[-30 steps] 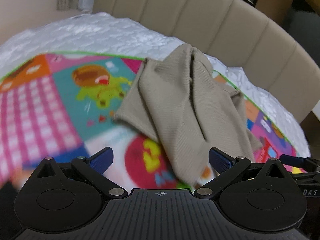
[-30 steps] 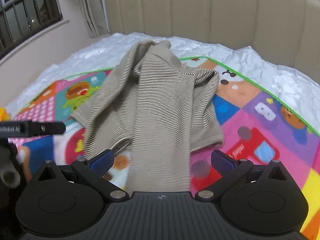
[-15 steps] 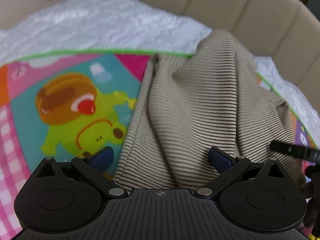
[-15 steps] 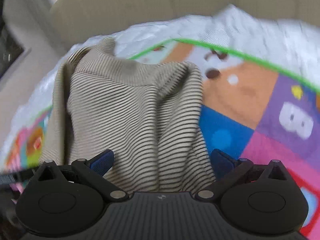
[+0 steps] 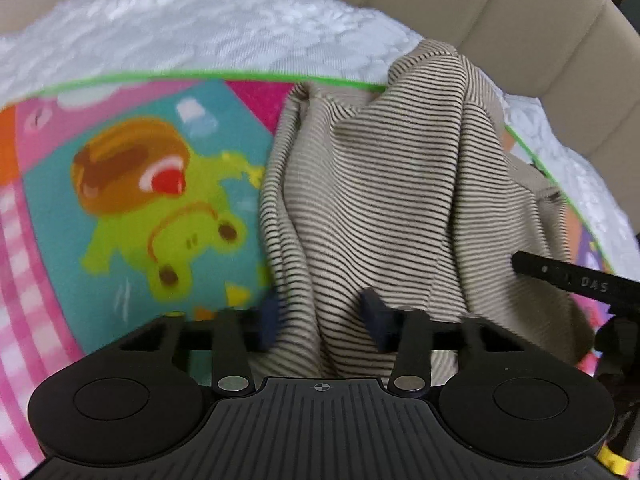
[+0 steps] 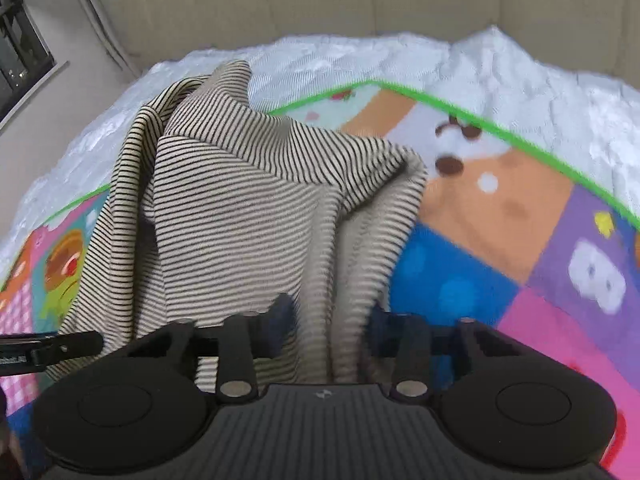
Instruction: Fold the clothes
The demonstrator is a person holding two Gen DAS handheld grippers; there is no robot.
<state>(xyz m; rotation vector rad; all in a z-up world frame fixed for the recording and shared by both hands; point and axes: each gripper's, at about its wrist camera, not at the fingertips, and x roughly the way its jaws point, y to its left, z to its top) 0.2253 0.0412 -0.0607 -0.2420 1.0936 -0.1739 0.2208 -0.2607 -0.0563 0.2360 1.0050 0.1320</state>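
A beige, dark-striped shirt (image 5: pixel 400 200) lay bunched on a colourful cartoon play mat (image 5: pixel 132 200) spread over a white quilted bed cover (image 5: pixel 200 28), its far end reaching the mat's green edge near the padded beige headboard (image 6: pixel 360 0). The left gripper (image 5: pixel 320 316) had its blue-padded fingers (image 5: pixel 374 314) drawn in around a fold at the shirt's near edge. The right gripper (image 6: pixel 330 322) likewise pinched a ridge of striped cloth between its fingers (image 6: pixel 280 320), right of the left one.

My left gripper (image 5: pixel 320 320) and right gripper (image 6: pixel 328 322) narrowed from wide apart, now pinching striped shirt (image 6: pixel 248 208) folds.
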